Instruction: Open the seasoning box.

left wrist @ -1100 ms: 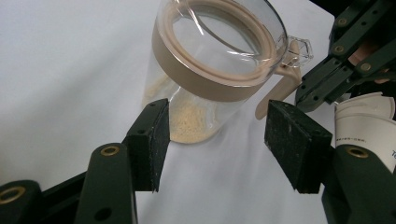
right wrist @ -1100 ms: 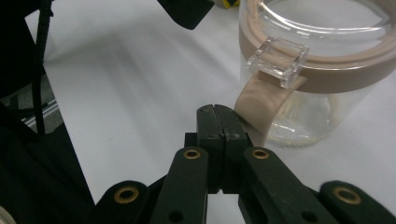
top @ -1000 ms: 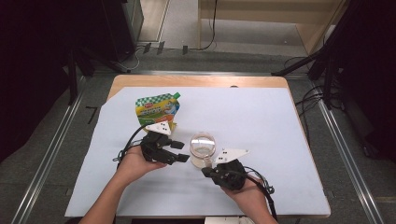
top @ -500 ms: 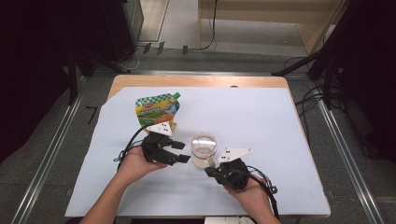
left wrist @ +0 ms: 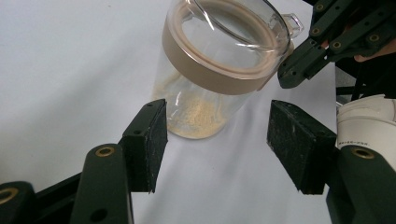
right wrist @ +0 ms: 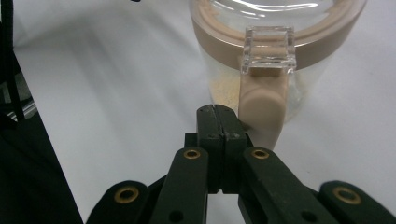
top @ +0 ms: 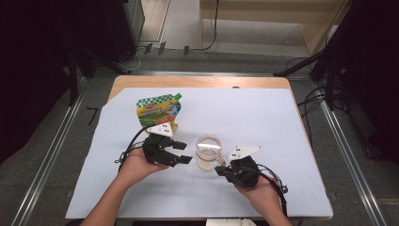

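Since a second ago the jar has kept its spot at the middle of the worktop and both my hands have barely shifted; only the left jaws have just been opening a little, with nothing between them. At far left the green pouch lies beyond my left hand-held gripper, spread and aimed at the jar's side, pads clear of the glass. The jar, a little powder in its bottom, stands between the two tools. My right hand-held gripper is pressed together, tips against the beige latch under the clear lid tab. I judge I should brace the jar with the left first, then lever the latch slowly so the jar doesn't tip.
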`<state>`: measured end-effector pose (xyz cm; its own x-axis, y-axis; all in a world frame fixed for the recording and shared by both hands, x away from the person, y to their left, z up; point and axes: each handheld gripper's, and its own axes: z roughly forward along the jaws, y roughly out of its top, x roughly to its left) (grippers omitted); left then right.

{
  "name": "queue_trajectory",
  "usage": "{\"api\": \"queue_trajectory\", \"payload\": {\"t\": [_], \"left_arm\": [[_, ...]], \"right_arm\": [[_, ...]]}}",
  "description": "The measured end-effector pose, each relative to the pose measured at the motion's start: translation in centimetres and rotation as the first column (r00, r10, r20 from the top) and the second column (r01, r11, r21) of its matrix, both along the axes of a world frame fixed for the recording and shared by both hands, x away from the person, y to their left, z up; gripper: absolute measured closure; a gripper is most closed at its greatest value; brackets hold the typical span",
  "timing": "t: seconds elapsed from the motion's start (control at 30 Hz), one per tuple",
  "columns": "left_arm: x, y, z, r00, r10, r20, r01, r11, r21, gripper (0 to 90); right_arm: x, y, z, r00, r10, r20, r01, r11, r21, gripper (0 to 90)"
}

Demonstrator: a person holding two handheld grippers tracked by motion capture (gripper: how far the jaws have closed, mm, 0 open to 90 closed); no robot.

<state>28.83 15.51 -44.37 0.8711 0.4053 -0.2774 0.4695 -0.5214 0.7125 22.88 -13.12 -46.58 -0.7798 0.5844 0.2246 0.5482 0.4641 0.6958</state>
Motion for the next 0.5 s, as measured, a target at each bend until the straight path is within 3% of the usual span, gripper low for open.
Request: {"api": "queue_trajectory", "payload": {"t": [0.17,0.37,0.5], "left_arm": [[-0.1,-0.3,-0.1,1.0,-0.008,0.001,0.008,1.0,0.003,38.0],[-0.2,-0.5,-0.2,0.9999,-0.016,0.001,0.016,0.9999,0.006,37.7],[-0.2,-0.6,-0.2,0.9998,-0.02,0.003,0.019,0.9998,0.008,37.4]], "right_arm": [[0.4,-0.7,-0.3,1.0,0.006,-0.007,-0.006,0.999,-0.032,90.0],[1.1,-1.8,-0.3,0.9996,-0.008,-0.026,0.008,1.0,-0.023,90.0],[1.5,-2.7,-0.3,0.9999,-0.013,-0.005,0.013,1.0,-0.021,90.0]]}}
